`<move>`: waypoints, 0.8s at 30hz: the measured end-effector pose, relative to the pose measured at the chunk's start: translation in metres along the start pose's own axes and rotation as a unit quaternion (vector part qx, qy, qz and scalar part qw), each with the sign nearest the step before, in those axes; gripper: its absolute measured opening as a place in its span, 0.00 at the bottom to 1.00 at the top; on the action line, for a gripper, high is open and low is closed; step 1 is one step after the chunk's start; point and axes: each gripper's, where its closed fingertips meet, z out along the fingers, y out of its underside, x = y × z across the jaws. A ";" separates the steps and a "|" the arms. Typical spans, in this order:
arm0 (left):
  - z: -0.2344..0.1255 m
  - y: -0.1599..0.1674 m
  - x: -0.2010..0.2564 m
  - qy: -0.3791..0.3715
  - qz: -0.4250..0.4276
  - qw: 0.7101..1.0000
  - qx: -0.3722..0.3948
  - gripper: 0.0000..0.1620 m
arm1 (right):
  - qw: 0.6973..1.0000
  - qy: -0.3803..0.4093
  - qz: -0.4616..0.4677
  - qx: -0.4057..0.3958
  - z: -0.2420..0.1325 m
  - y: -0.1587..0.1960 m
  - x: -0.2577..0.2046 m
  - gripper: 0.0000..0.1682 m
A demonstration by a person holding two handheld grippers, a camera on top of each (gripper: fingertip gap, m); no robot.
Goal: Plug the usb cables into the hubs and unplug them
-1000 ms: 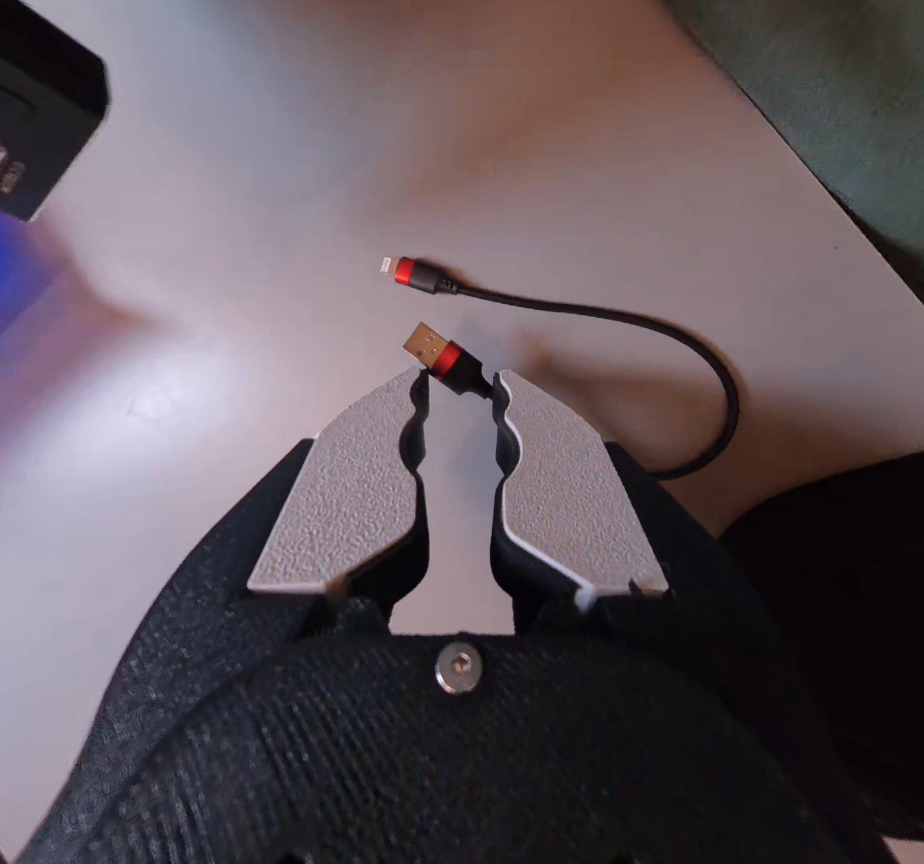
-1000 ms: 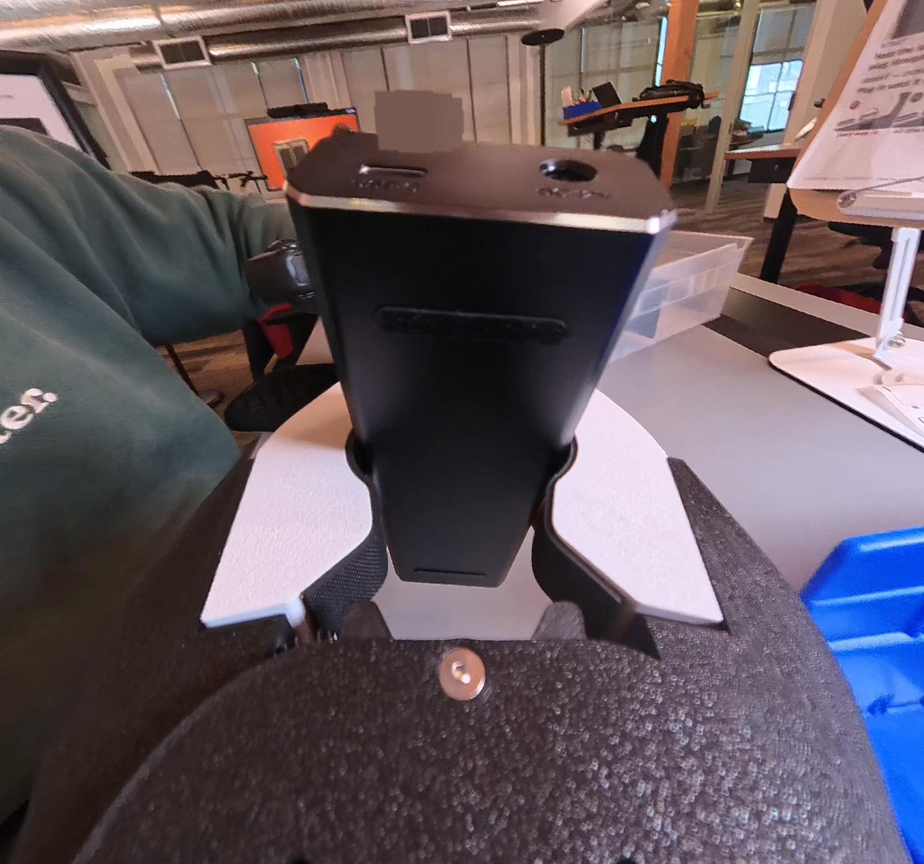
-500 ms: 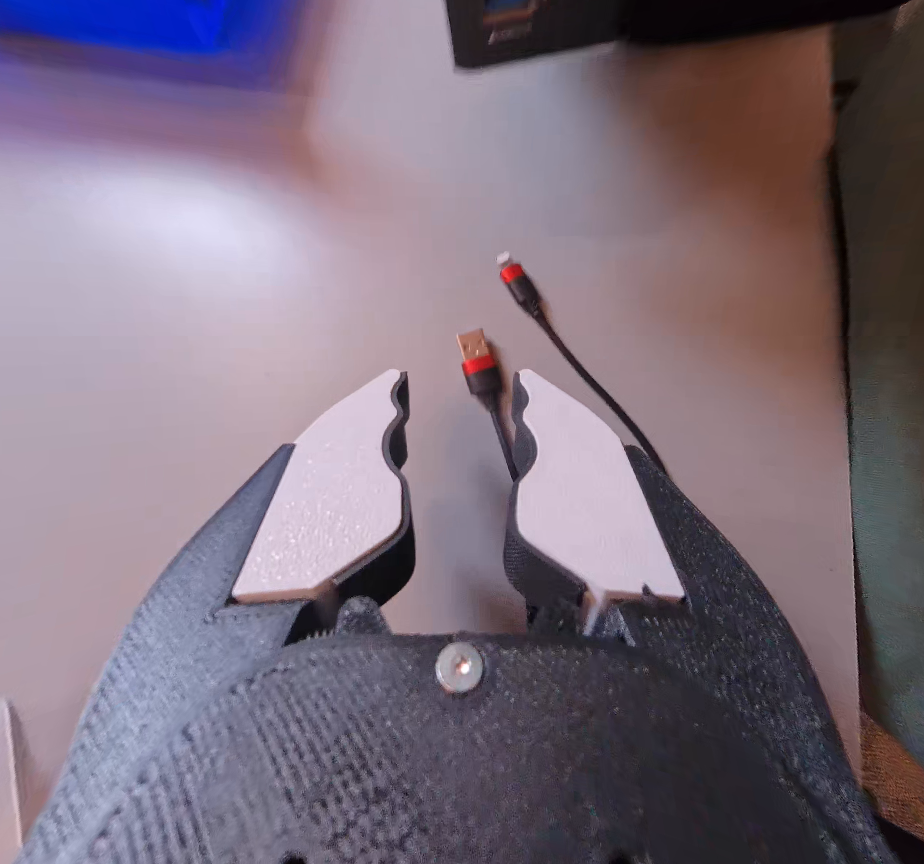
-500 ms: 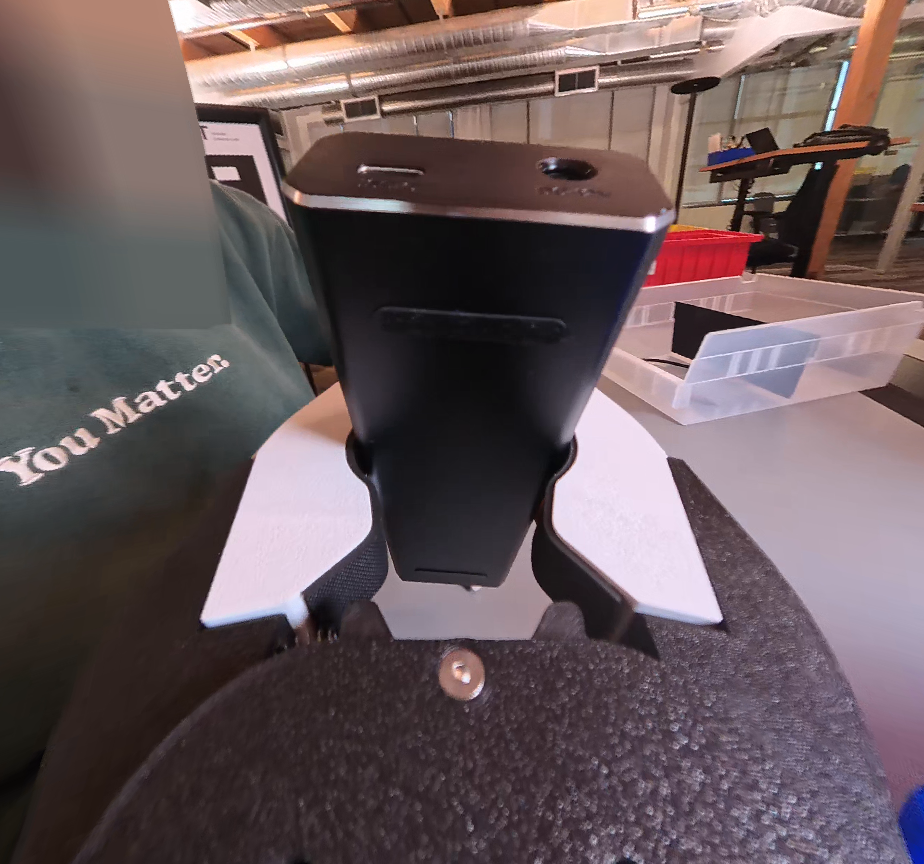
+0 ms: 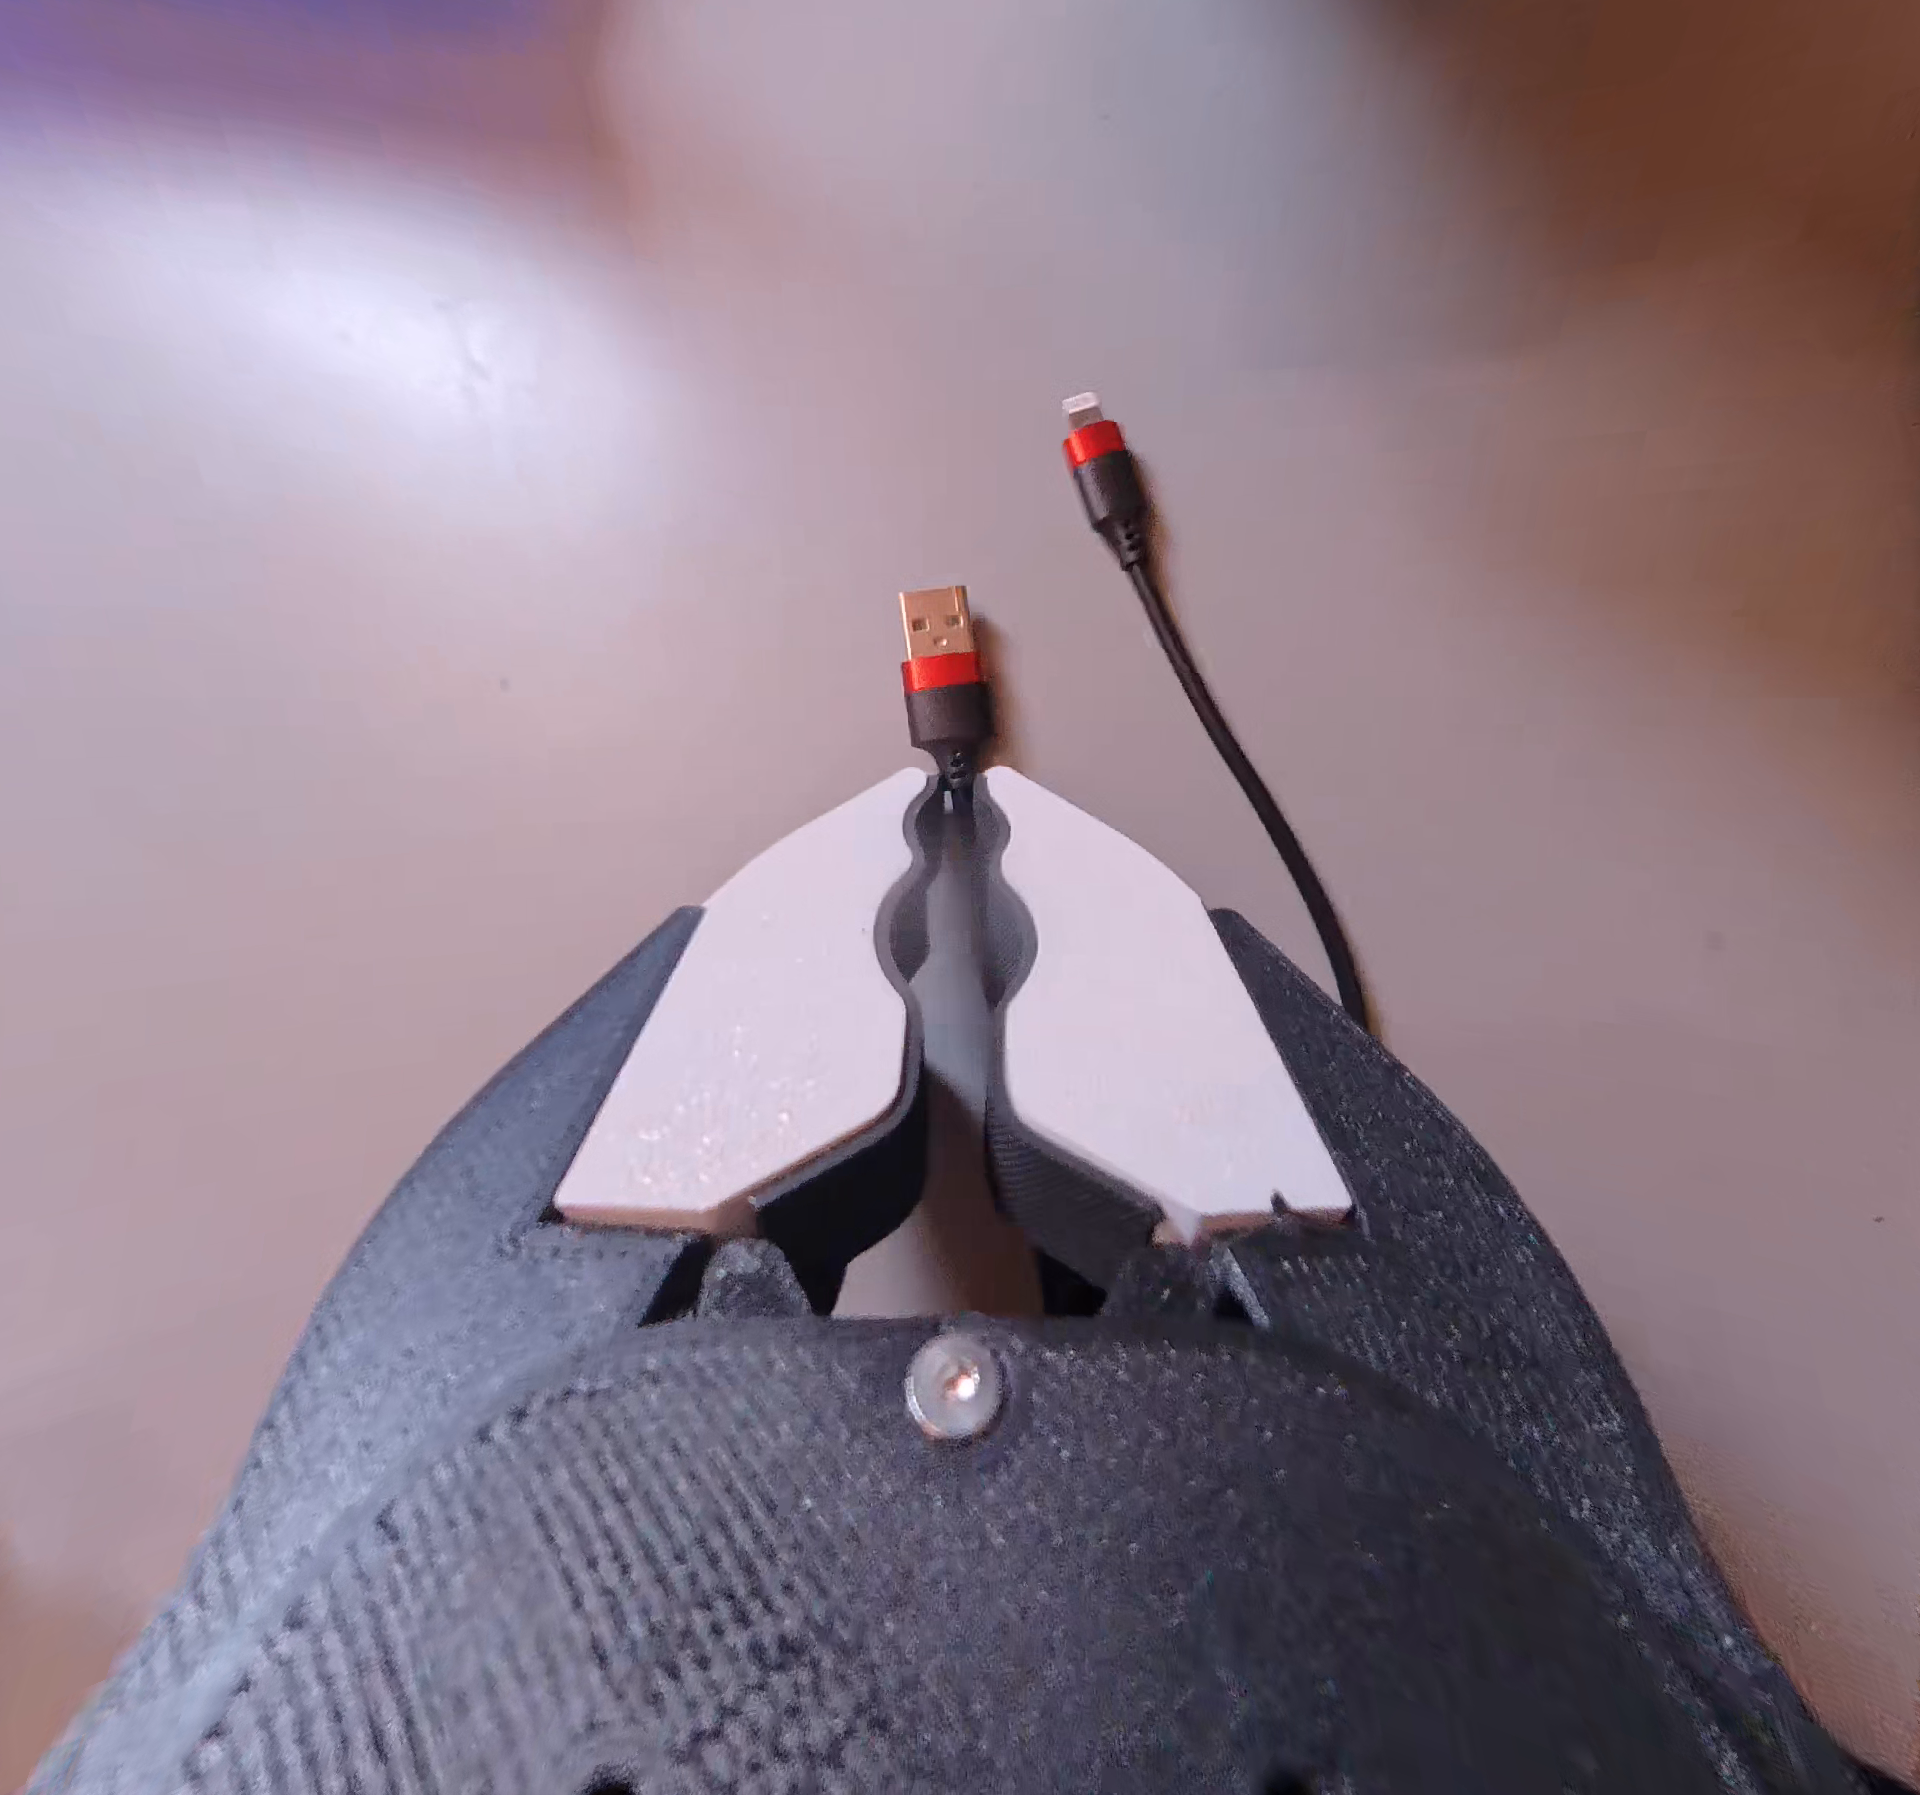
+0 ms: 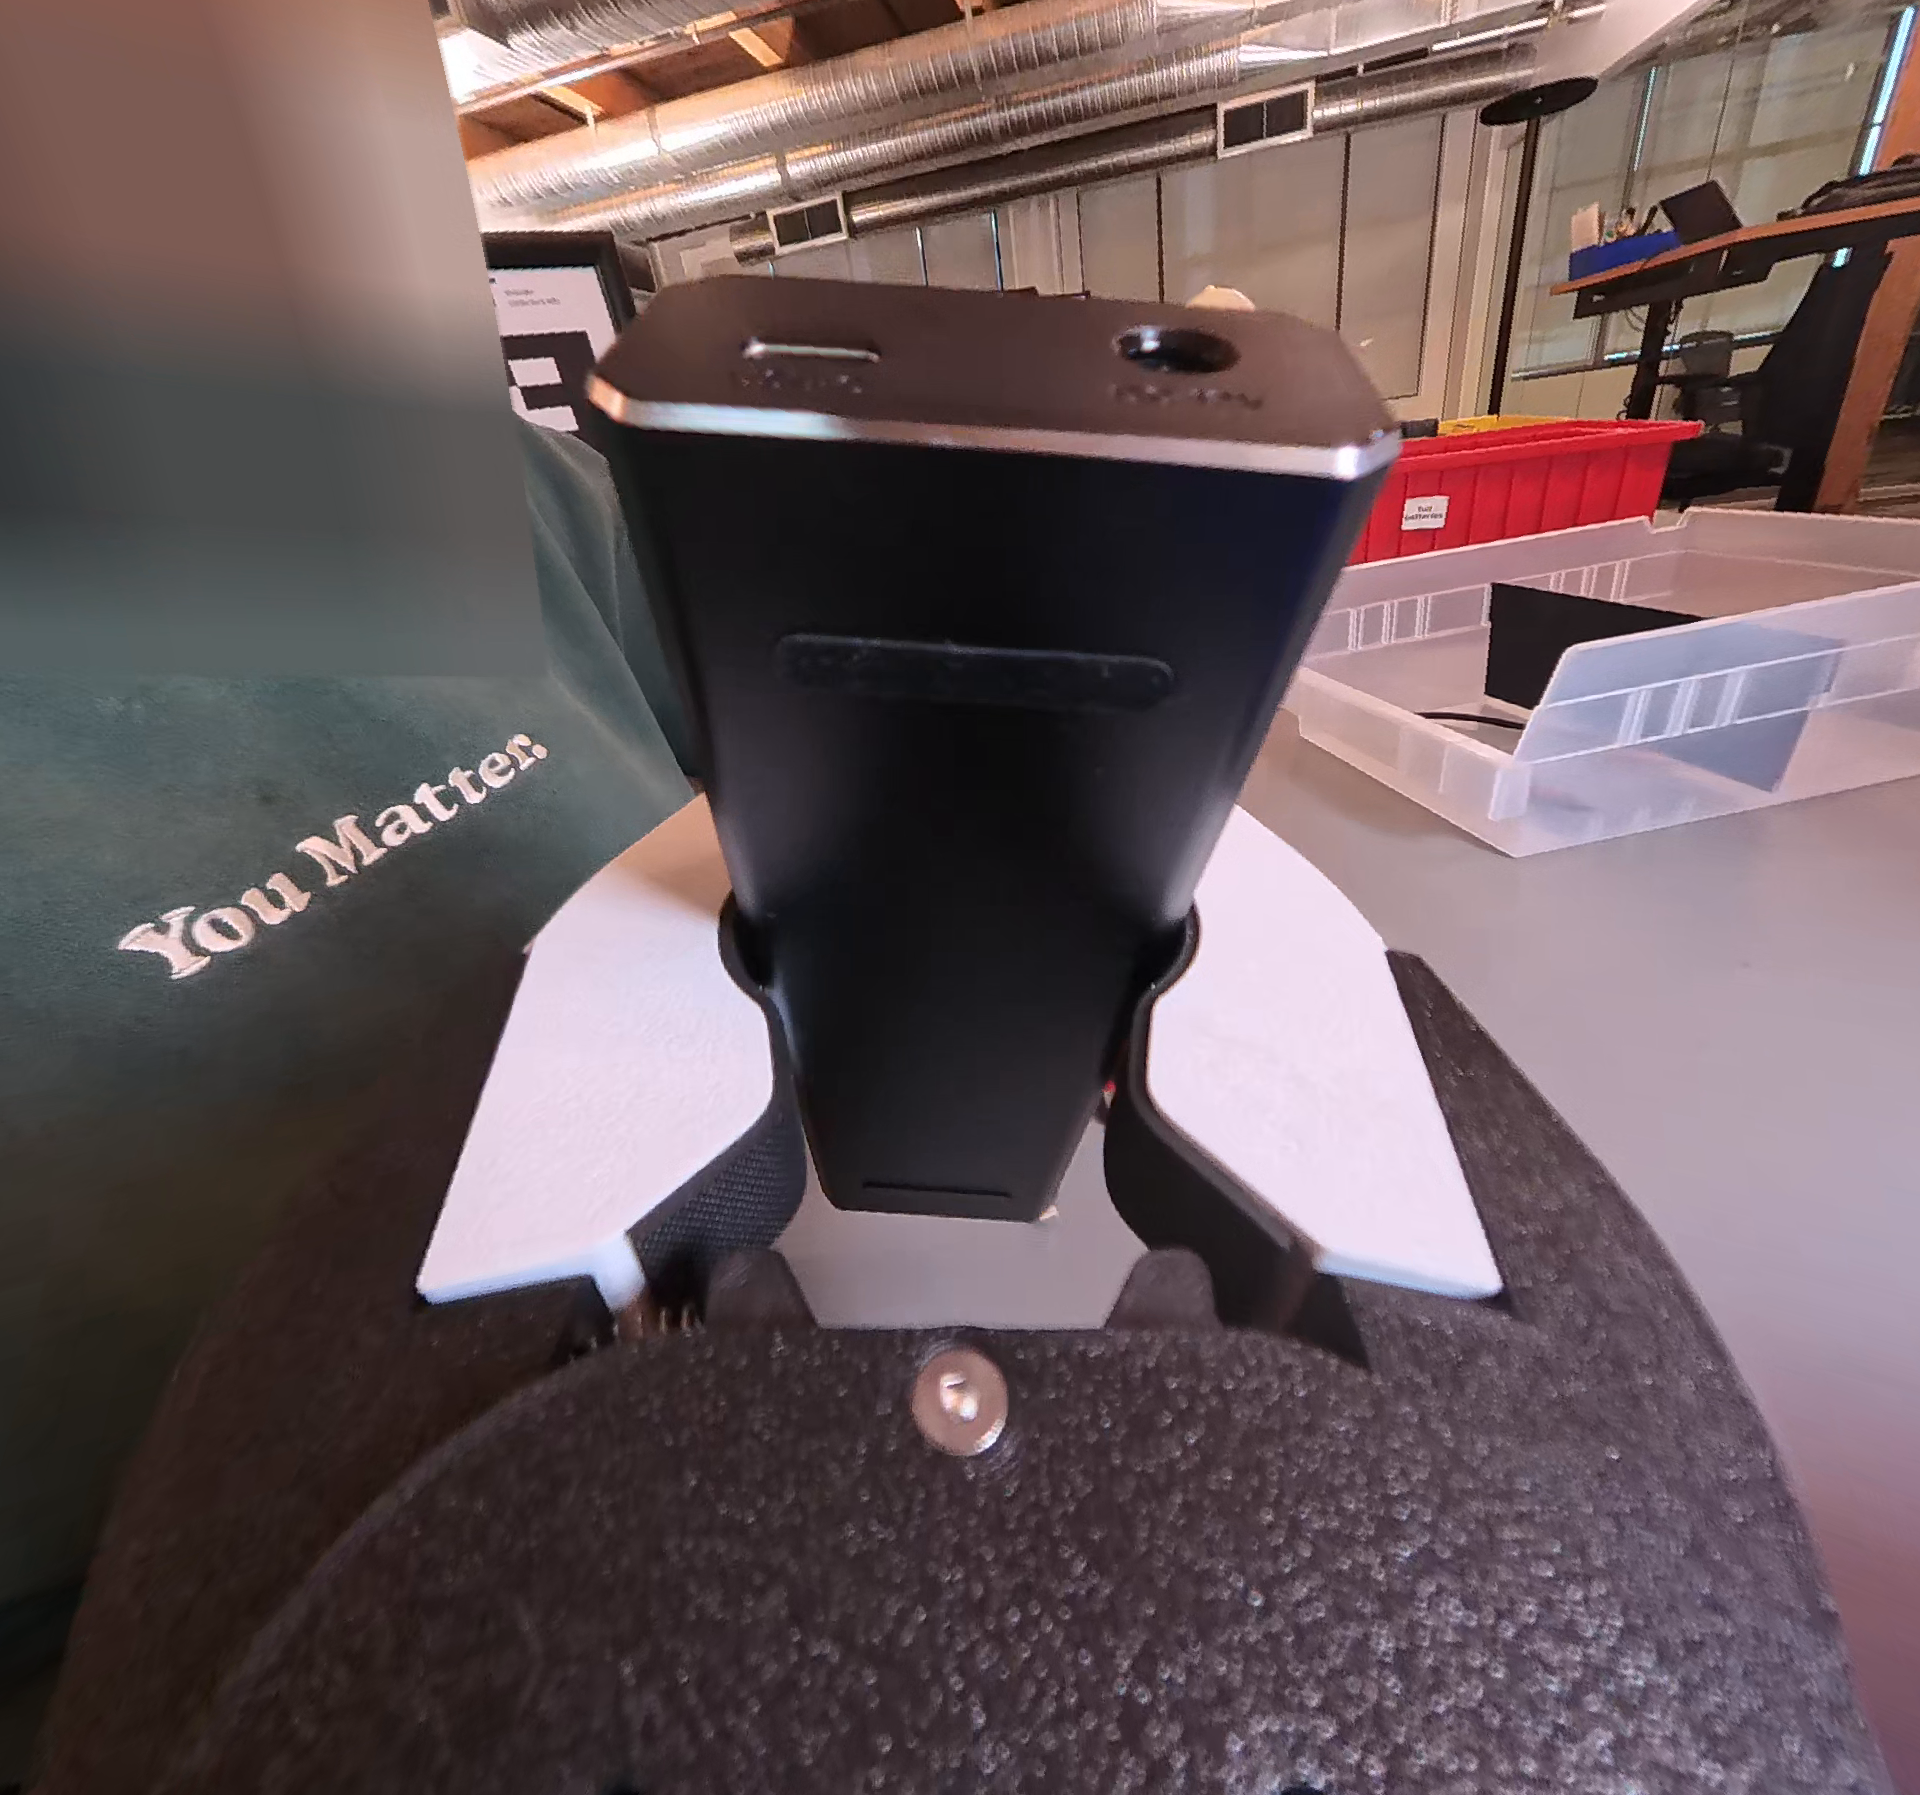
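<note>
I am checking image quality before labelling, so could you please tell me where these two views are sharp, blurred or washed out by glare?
Left wrist view: the USB plug and left gripper are sharp; a pale glare patch lies on the table; the top edge is smeared blue. Right wrist view: the black hub is fairly sharp, wide-angle stretched; a mosaic patch covers the upper left.

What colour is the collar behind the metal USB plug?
Red, on the USB plug, with black housing behind it; the left wrist view shows it best.
</note>
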 end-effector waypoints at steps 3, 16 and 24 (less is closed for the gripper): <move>-0.013 -0.007 -0.024 -0.046 0.026 0.999 0.004 0.03 | 1.000 0.007 0.002 0.000 -0.001 0.000 0.003 0.43; -0.043 -0.040 -0.064 -0.206 0.162 0.965 -0.023 0.10 | 0.999 0.032 -0.010 0.008 -0.008 -0.008 0.007 0.43; -0.013 -0.017 -0.023 -0.052 0.033 0.998 0.007 0.15 | 0.999 0.030 -0.008 0.007 -0.007 -0.007 0.006 0.43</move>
